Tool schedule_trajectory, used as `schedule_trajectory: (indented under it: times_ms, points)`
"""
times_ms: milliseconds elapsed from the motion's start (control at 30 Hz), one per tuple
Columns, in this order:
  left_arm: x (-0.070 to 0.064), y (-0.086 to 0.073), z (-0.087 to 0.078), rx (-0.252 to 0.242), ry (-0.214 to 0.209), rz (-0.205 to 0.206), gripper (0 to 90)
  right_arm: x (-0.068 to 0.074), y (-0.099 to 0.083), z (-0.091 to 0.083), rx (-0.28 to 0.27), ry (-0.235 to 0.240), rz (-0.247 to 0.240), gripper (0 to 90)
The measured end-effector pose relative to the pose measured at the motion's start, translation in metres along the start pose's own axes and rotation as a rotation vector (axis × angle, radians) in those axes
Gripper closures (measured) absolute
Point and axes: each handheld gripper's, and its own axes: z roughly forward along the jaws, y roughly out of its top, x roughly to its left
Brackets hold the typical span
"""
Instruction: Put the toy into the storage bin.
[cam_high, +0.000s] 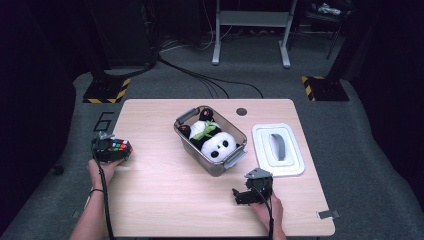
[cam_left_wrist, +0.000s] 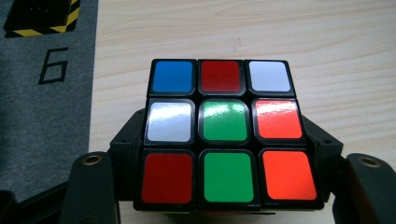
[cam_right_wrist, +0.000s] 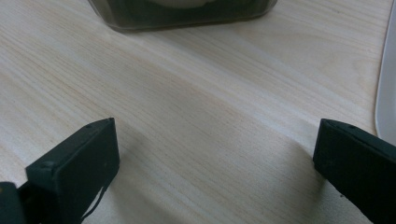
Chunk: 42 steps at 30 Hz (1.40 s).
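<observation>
One Rubik's cube (cam_left_wrist: 227, 135) sits clamped between the two black jaws of the left gripper (cam_high: 111, 150), at the left edge of the wooden table (cam_high: 165, 195), near the floor marking "6" (cam_high: 103, 120). In the left gripper view the cube's facing side shows nine stickers: three red, two green, two white, one blue and one orange (the two on the right of the lower rows look lighter than the reds, though glare makes the shade hard to judge). The person's left hand (cam_high: 101, 170) grips the tool from below.

The right gripper (cam_high: 248, 192) rests low over the near right part of the table, its jaws spread wide with nothing but bare wood between them, as the right gripper view shows. The right hand (cam_high: 268, 210) holds it from behind.

One clear storage box (cam_high: 212, 140) with two grey handles stands mid-table, at an angle, holding one plush panda (cam_high: 215, 142) with a green leaf on its chest. One white lid (cam_high: 278, 149) lies flat just to the box's right, apart from it.
</observation>
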Motion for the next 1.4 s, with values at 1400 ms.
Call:
schedule_trajectory:
  times_ms: [1400]
  points:
    - [-0.081,0.071,-0.072,-0.103,-0.16,0.292,34.0,-0.001,0.0,0.0,0.002,0.001,-0.009,0.0]
